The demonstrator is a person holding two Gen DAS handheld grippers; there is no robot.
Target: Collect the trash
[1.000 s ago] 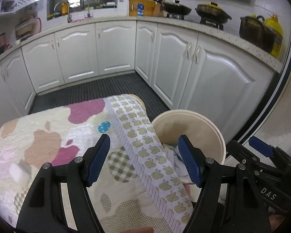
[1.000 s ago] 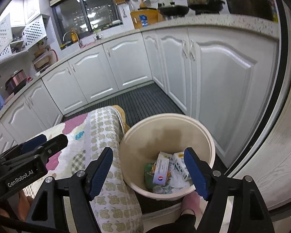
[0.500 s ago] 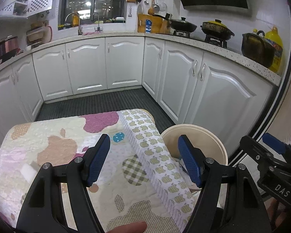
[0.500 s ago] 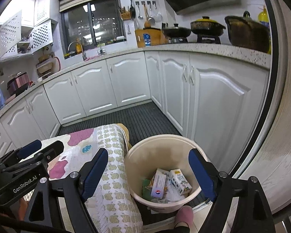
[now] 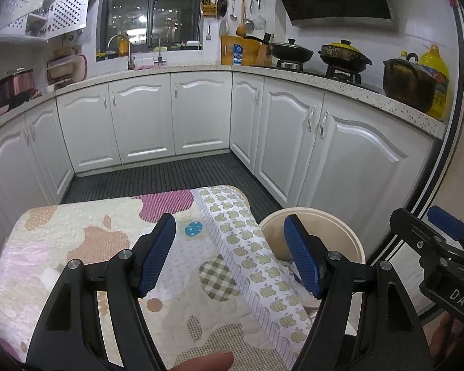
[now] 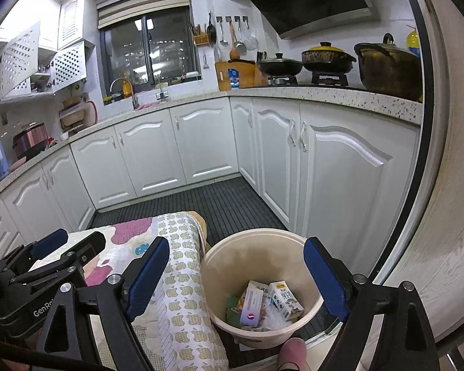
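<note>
Cream bin [image 6: 219, 256] holds trash [image 6: 264, 304] | below right hand-held gripper [image 6: 236, 275] | both spread, empty

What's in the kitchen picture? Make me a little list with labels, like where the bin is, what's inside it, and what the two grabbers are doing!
place: kitchen with white cabinets and a dark slatted floor
bin: cream bucket on the floor, beside the cloth-covered table
inside bin: small milk carton, a flat box, crumpled wrappers
left gripper: open, holding nothing, over the table edge
right gripper: open, holding nothing, above the bucket
table top: no loose trash visible on it
counter: pots and a pan on the stove
</note>
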